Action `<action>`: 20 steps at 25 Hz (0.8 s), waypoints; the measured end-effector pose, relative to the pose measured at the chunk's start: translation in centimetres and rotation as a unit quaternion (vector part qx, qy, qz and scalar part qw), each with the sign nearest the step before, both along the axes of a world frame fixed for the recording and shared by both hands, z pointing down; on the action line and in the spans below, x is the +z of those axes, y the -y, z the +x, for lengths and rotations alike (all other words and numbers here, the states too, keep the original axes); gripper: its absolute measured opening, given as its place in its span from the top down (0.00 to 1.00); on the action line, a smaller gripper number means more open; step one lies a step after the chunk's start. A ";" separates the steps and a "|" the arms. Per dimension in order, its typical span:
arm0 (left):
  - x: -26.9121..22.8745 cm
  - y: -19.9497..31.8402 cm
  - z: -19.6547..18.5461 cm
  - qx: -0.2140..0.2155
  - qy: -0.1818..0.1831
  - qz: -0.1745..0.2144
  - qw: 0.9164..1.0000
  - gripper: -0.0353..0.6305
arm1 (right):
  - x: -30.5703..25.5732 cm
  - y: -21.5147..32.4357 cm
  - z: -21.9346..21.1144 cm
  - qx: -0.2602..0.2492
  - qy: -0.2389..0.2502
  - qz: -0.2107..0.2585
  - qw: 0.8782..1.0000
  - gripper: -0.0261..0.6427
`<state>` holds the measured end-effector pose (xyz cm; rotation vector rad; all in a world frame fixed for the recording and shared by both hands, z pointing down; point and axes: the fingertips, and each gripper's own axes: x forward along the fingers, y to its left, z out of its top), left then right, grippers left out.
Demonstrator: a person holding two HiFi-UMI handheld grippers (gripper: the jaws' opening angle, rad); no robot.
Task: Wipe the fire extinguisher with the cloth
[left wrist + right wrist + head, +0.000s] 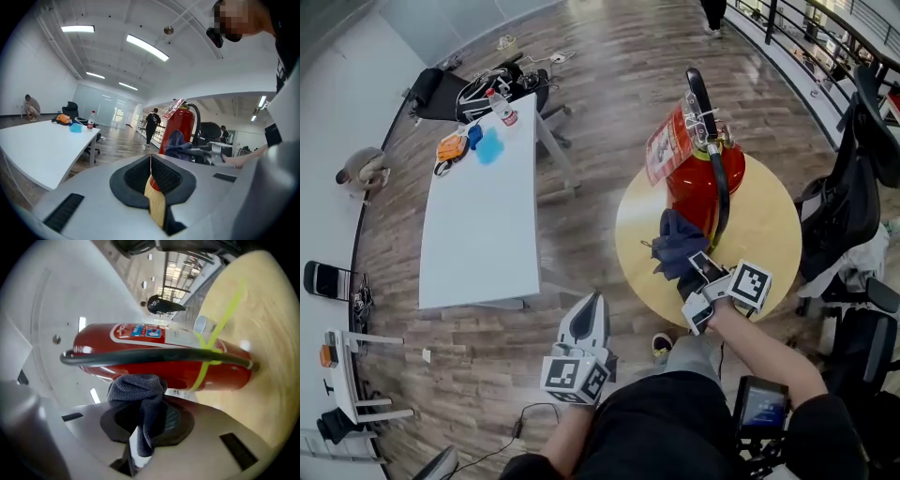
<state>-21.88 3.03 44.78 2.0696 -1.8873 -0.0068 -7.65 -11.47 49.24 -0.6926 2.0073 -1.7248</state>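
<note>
- The left gripper hangs low over the floor, well apart from the round table. Its jaws are pressed nearly together with only a thin slit between them and nothing in it, so it plays no part in the wiping for now.
- The cloth, dark blue and bunched, is picked up already, so that part of the task looks done. It stands out ahead of the right gripper, whose jaws are clamped on its lower folds.
- The fire extinguisher stands upright on the round table, just beyond the cloth. In the right gripper view the bunch sits against or just short of the red body, below the black hose; I cannot tell whether they touch.
- No surface shows as wiped or unwiped, so I judge the wiping is at its start or early, with most of the cylinder left to do.
</note>
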 end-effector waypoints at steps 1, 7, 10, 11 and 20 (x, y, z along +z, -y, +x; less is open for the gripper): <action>-0.1 0.1 0.2 0.002 -0.001 0.003 1.000 0.91 | -1.8 0.0 -0.1 -0.007 0.040 -0.011 0.999 0.86; -1.3 0.7 1.4 0.018 -0.003 0.021 1.000 0.91 | -12.9 -0.1 -0.5 -0.049 0.206 0.004 0.977 0.86; -1.4 0.8 1.5 0.016 -0.007 0.030 0.999 0.91 | -16.7 -0.1 0.1 -0.065 0.270 0.023 0.960 0.86; -1.4 0.8 1.5 0.015 -0.009 0.030 0.999 0.91 | -16.9 -0.1 0.2 -0.068 0.268 0.027 0.961 0.86; -0.9 -0.4 0.3 -0.006 -0.023 0.024 0.999 0.91 | -3.9 -0.1 2.3 -0.010 0.120 -0.038 0.992 0.86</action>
